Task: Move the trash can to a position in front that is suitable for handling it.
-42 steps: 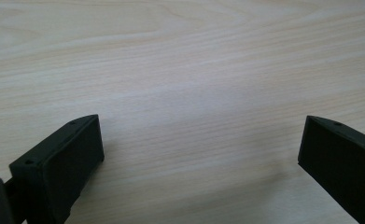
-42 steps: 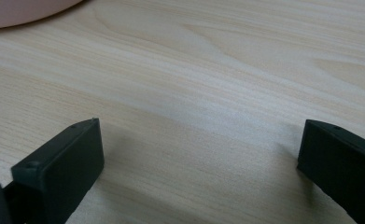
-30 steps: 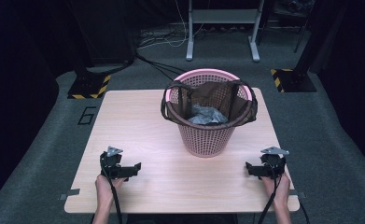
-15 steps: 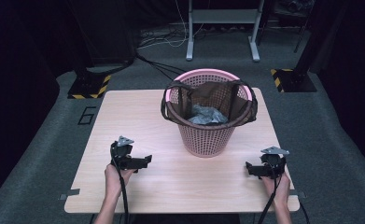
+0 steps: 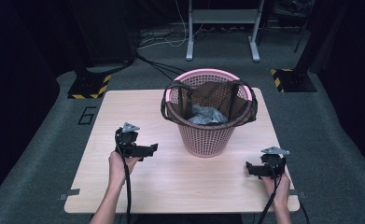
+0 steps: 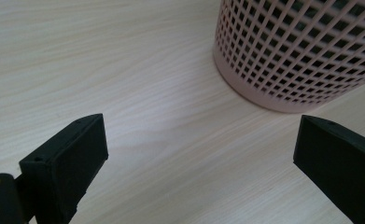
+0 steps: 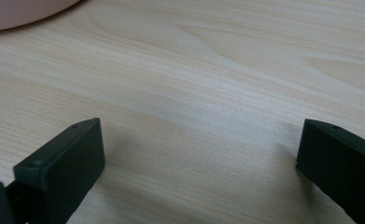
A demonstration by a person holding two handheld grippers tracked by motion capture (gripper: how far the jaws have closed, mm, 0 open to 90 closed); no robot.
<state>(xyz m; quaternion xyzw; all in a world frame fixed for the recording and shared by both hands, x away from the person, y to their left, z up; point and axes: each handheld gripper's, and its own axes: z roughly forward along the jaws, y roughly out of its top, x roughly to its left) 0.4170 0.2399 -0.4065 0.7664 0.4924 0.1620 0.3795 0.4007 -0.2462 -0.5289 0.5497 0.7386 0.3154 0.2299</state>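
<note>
The left gripper point(image 5: 145, 150) has been carried inward and forward over the last second, from a spot well off to the basket's left to one near the lower left of the pink basket point(image 5: 209, 135). Its jaws are spread wide with nothing between them, and in the left gripper view they are aimed at the foot of the basket's lattice wall point(image 6: 306, 51) across bare wood. From this shift an approach to the basket is judged to have begun on that side, though no contact has been made.

The basket itself is seen unmoved on the table point(image 5: 124, 116), toward the far edge and right of centre. It is lined with a brown bag point(image 5: 217, 91) whose dark handles point(image 5: 171, 100) are draped over the rim on either side, and a crumpled grey wad point(image 5: 207, 114) lies inside the bag.

The right gripper point(image 5: 252, 169) has been kept where it was, near the basket's lower right and closer to the table's front edge. Its jaws are likewise held apart and empty; in the right gripper view only a sliver of the basket's base point(image 7: 26, 11) is caught. The bag handles are judged the likely targets, with neither yet reached.
</note>
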